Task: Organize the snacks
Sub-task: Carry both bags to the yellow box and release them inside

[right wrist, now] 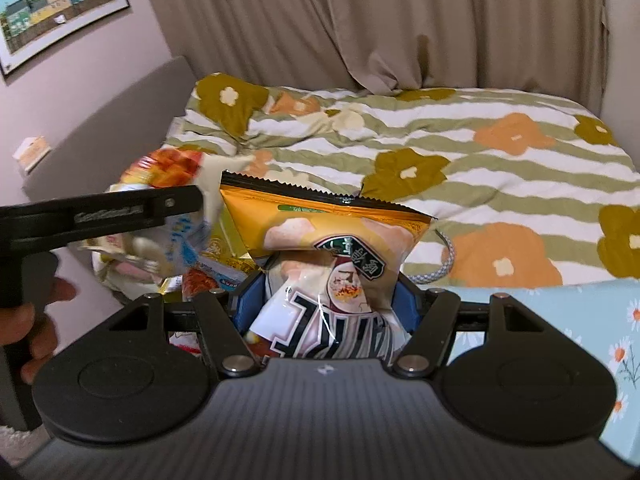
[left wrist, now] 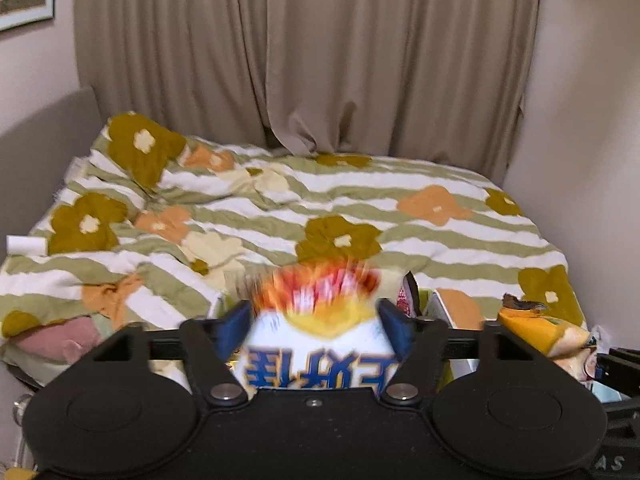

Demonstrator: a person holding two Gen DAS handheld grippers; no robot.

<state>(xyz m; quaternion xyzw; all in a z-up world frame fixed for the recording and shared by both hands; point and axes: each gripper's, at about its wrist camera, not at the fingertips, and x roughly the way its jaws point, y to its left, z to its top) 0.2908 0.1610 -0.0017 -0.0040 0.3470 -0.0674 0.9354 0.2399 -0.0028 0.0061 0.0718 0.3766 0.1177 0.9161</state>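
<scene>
We've got both loaded: left hand-held gripper clamps the blurred white-and-red snack bag, right hand-held gripper clamps the orange foil chip bag, long axis pointing forward toward the floral-quilted bed; snack pile lies forward-left, left nearer.

Home bedroom. Bed under striped floral duvet, grey headboard at side, beige curtains behind, framed picture on plain wall.

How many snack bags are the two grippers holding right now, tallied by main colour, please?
White bag with blue lettering, in the left gripper: 1
Orange bag, in the right gripper: 1
Total held: 2
More packets lie below, too jumbled to count.
</scene>
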